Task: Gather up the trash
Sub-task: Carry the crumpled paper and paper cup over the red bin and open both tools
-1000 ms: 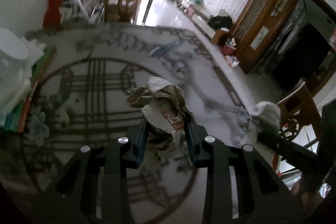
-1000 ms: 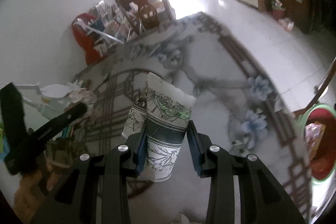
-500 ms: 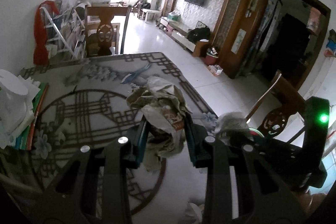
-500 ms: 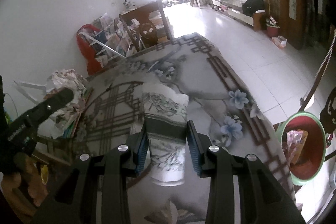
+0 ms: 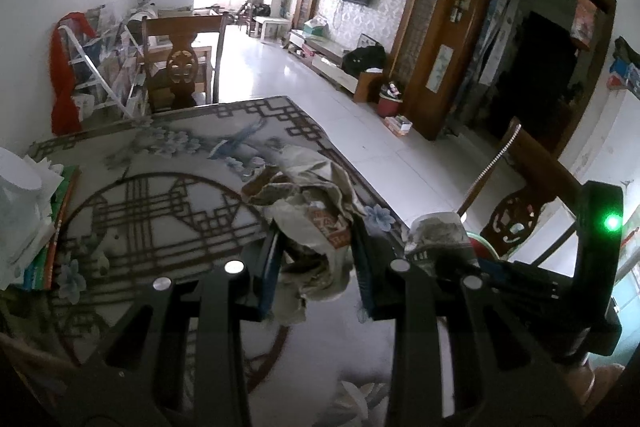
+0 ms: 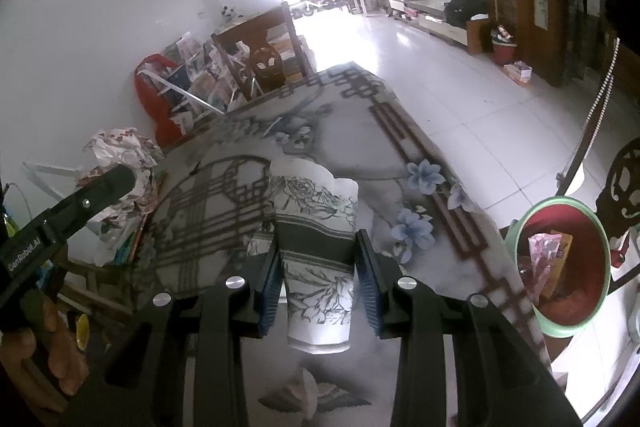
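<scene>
My left gripper (image 5: 316,267) is shut on a crumpled paper wad (image 5: 316,211) and holds it above the patterned table (image 5: 160,195). My right gripper (image 6: 320,283) is shut on a squashed paper cup (image 6: 316,239) with a grey flower print, held above the table's right side. The cup also shows in the left wrist view (image 5: 438,235), and the paper wad shows at the left of the right wrist view (image 6: 120,155). A green-rimmed red trash bin (image 6: 560,267) with wrappers inside stands on the floor to the right of the table.
A stack of books and white things (image 5: 28,219) lies at the table's left edge. A wooden chair (image 5: 180,63) stands at the far end, another chair (image 5: 516,203) at the right. A small scrap (image 6: 316,387) lies on the table near me.
Both grippers have risen and tilted up with their loads still held. The right gripper has moved right, so the trash bin has come fully into view.
</scene>
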Demonstrator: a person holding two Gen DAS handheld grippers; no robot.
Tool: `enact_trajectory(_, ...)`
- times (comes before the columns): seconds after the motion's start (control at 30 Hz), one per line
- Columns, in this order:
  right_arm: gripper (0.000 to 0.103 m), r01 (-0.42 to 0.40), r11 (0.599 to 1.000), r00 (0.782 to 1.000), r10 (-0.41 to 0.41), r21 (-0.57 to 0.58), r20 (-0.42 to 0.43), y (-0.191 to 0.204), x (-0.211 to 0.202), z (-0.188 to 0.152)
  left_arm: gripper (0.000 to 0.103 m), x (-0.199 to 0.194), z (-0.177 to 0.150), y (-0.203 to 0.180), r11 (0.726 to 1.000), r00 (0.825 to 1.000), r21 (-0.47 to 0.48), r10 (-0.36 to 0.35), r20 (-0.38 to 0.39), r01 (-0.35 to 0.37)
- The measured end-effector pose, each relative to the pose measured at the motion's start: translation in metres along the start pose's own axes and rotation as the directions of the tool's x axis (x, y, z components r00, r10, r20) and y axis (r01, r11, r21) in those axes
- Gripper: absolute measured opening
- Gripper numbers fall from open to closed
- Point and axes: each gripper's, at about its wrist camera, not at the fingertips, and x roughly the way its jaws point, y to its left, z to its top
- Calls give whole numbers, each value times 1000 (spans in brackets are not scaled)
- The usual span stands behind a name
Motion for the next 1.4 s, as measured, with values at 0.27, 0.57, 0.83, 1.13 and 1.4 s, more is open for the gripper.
enact_trajectory(0.27, 33, 26, 999, 1000, -26, 31, -3, -20, -8, -5, 32, 8, -1, -22, 999, 999, 26, -28, -16, 29)
enact_trajectory(0.57, 33, 36, 998, 999, -37, 60, 6, -43, -18, -4, 32, 18, -2, -47, 998, 999, 57, -38, -37, 40)
enact_trajectory(0.83, 33, 47, 996, 999, -48, 76, 11, -70, -29, -2, 32, 31, -1, -76, 996, 998, 69, -51, -47, 54)
enact_trajectory(1.13, 33, 59, 994, 998, -59, 94, 2, -115, -41, 4, 32, 54, 1, -117, 995, 996, 75, -62, -66, 67)
enact_trajectory(1.4, 33, 55, 994, 998, -55, 99, 1, -162, -48, 13, 32, 74, 5, -156, 995, 996, 76, -53, -69, 58)
